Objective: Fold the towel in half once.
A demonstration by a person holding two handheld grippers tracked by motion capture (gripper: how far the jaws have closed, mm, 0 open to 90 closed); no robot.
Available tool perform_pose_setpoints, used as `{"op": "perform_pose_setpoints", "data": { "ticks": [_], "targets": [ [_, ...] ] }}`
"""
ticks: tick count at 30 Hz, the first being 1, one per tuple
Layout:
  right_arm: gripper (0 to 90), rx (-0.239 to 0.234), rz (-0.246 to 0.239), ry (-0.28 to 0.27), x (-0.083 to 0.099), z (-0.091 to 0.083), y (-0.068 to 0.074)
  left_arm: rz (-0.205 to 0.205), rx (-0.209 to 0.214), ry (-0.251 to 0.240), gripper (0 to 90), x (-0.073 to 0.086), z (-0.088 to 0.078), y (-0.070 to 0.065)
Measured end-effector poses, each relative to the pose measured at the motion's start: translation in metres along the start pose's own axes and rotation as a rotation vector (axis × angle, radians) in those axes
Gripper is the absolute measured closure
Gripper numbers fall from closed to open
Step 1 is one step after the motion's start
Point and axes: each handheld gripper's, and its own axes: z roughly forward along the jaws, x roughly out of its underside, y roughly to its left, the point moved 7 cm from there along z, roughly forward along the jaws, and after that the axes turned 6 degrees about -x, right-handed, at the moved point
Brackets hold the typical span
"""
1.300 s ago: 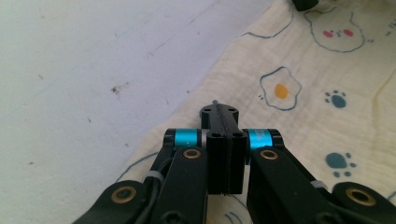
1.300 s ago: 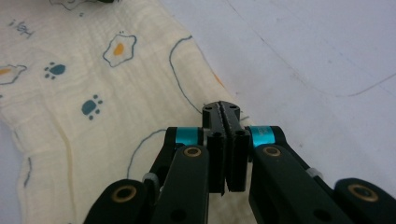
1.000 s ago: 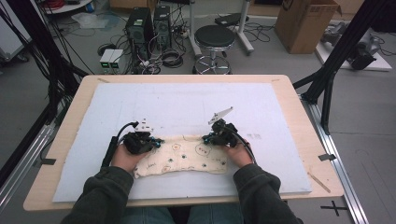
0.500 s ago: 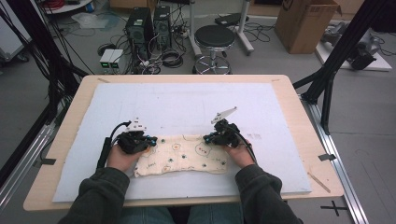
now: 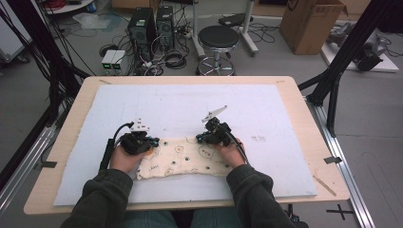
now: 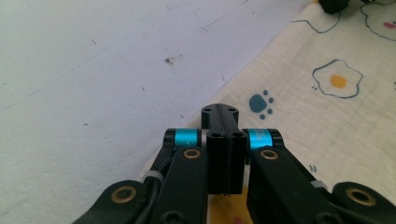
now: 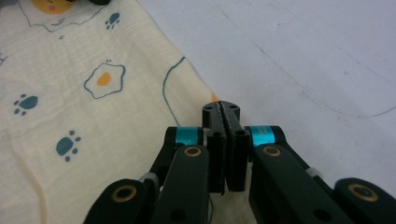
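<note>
Cloth [image 5: 183, 158] printed with fried eggs and paw prints lies as a folded strip near the white mat's [image 5: 190, 109] front edge; further folding seems left. Left gripper [image 5: 148, 143] and right gripper [image 5: 202, 138] pinch its far edge, jaws closed.
</note>
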Motion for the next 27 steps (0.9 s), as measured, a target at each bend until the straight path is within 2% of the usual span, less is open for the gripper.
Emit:
{"op": "perform_pose_setpoints", "data": {
  "ticks": [7, 12, 17, 20, 23, 27],
  "targets": [
    [89.5, -0.011, 0.002, -0.003, 0.002, -0.001, -0.003, 0.005, -0.006, -0.002, 89.6, 0.001, -0.001, 0.0],
    [89.6, -0.01, 0.02, -0.005, 0.006, -0.007, -0.005, -0.012, -0.018, -0.005, 89.6, 0.003, -0.005, 0.006],
    [89.5, -0.008, 0.044, -0.017, 0.014, -0.016, -0.012, -0.037, -0.022, -0.01, 89.6, 0.008, -0.009, 0.012],
    [89.5, -0.006, 0.049, -0.026, 0.019, -0.022, -0.016, -0.028, -0.027, -0.008, 89.5, 0.009, -0.009, 0.012],
    [89.5, 0.0, 0.061, -0.028, 0.025, -0.028, -0.019, -0.04, -0.024, -0.013, 89.6, 0.009, -0.008, 0.013],
    [89.5, 0.0, 0.084, -0.041, 0.034, -0.039, -0.025, -0.035, -0.024, -0.011, 89.5, 0.009, -0.008, 0.014]
  ]
}}
